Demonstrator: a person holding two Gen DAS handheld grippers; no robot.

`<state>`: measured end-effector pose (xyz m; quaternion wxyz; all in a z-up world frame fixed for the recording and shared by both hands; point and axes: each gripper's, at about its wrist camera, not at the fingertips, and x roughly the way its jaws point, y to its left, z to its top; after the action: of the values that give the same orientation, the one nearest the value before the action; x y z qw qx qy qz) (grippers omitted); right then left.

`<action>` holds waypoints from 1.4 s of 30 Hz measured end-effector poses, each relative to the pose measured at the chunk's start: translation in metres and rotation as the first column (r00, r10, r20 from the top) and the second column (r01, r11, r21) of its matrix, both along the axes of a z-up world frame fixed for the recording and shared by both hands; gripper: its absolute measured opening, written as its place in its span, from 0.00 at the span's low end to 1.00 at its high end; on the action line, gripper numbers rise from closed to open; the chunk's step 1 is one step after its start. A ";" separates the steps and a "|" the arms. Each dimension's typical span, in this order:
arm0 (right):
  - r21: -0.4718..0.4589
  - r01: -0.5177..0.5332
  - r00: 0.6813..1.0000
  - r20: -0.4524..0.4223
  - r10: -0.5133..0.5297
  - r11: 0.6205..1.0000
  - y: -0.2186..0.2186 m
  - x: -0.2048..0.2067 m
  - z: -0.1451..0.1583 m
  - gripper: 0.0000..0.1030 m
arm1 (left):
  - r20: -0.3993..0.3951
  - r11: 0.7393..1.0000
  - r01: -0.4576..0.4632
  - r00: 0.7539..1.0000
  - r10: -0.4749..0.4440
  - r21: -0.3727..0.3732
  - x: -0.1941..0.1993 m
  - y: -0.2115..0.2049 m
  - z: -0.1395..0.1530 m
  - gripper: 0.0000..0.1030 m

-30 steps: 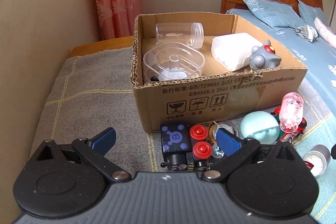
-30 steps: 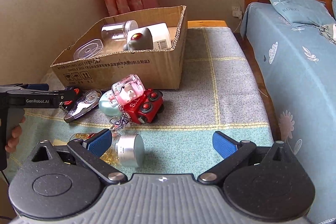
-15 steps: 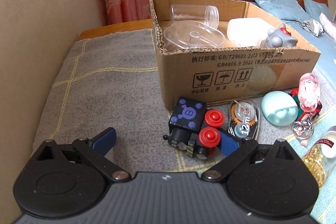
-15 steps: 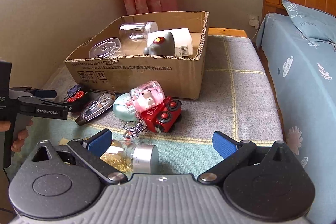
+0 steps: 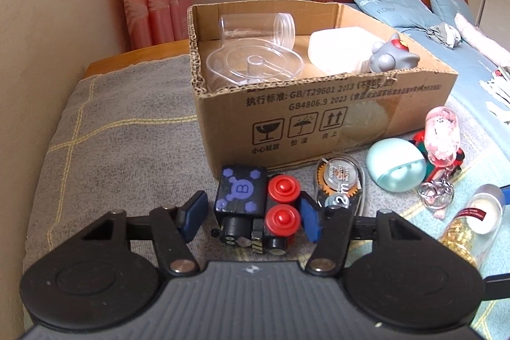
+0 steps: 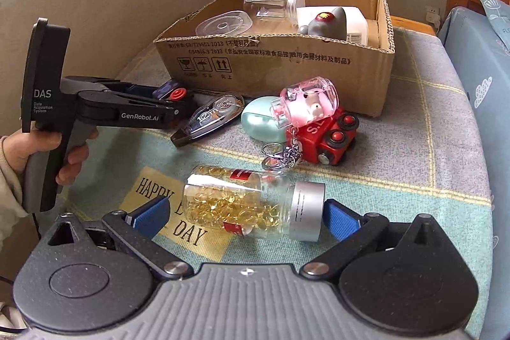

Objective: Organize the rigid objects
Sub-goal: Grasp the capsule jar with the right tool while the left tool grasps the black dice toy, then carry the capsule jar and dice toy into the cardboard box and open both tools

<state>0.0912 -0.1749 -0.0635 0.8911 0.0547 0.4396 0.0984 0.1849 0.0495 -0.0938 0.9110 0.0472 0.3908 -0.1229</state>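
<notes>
A black toy train with red wheels (image 5: 258,206) lies in front of the cardboard box (image 5: 318,120). My left gripper (image 5: 253,214) straddles it, fingers open, the right pad close to the wheels, the left pad apart. It also shows in the right wrist view (image 6: 173,97). My right gripper (image 6: 245,215) is open around a lying jar of gold capsules with a silver cap (image 6: 251,206); the pads sit near its ends, contact unclear. The box (image 6: 287,62) holds a clear jar (image 5: 255,26), a clear lid (image 5: 251,66), a white container (image 5: 341,50) and a grey toy (image 5: 393,58).
On the blanket by the box lie a correction tape (image 5: 339,180), a mint egg-shaped case (image 5: 395,164), a pink keychain bottle (image 6: 306,104) and a red toy train (image 6: 328,136). A wall runs on the left, a bed (image 5: 478,59) on the right.
My left gripper has moved forward around the black train and narrowed. My right gripper has dropped and moved forward so that the capsule jar now lies between its fingers.
</notes>
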 end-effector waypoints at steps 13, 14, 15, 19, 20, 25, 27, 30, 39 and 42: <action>-0.126 -0.062 0.998 -0.005 0.062 0.990 0.037 0.018 -0.004 1.00 | -0.017 1.000 -0.019 1.000 0.019 -0.006 -0.001 0.001 0.003 0.56; -0.139 -0.063 0.998 -0.008 0.063 0.988 0.040 0.018 -0.005 1.00 | -0.015 1.000 -0.022 1.000 0.022 0.003 -0.001 0.000 0.002 0.56; -0.149 -0.064 0.998 -0.012 0.063 0.987 0.041 0.018 -0.006 1.00 | -0.011 1.000 -0.024 1.000 0.024 0.009 -0.002 -0.002 0.002 0.56; -0.162 -0.058 0.998 -0.030 0.054 0.985 0.044 0.021 -0.011 1.00 | -0.006 0.999 -0.037 0.999 0.037 0.003 -0.002 -0.004 0.001 0.56; -0.162 -0.055 0.998 -0.034 0.050 0.985 0.044 0.022 -0.012 1.00 | -0.006 0.999 -0.039 0.999 0.039 0.003 -0.001 -0.005 0.001 0.56; -0.187 -0.045 0.999 -0.035 0.039 0.981 0.046 0.022 -0.012 0.94 | -0.009 0.999 -0.041 0.999 0.041 0.004 0.000 -0.005 0.001 0.50; -0.198 -0.039 0.999 -0.035 0.033 0.979 0.046 0.022 -0.011 0.93 | -0.013 0.999 -0.041 0.999 0.041 0.003 -0.001 -0.005 0.002 0.48; -0.206 -0.042 0.999 -0.035 0.035 0.978 0.045 0.020 -0.010 0.93 | -0.015 0.999 -0.042 0.999 0.042 0.009 -0.002 -0.004 0.002 0.48; -0.224 -0.102 0.995 -0.030 0.098 0.969 0.036 0.013 0.003 0.93 | -0.033 0.999 -0.015 0.999 0.016 0.029 -0.015 -0.001 0.013 0.48; -0.223 -0.123 0.992 -0.025 0.121 0.967 0.031 0.010 0.009 0.93 | -0.028 0.999 0.002 1.000 -0.001 0.041 -0.024 -0.002 0.023 0.48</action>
<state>0.1015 -0.1442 -0.0541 0.8813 -0.0726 0.4556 0.1025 0.1607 0.0471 -0.0707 0.9041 0.0643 0.4060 -0.1162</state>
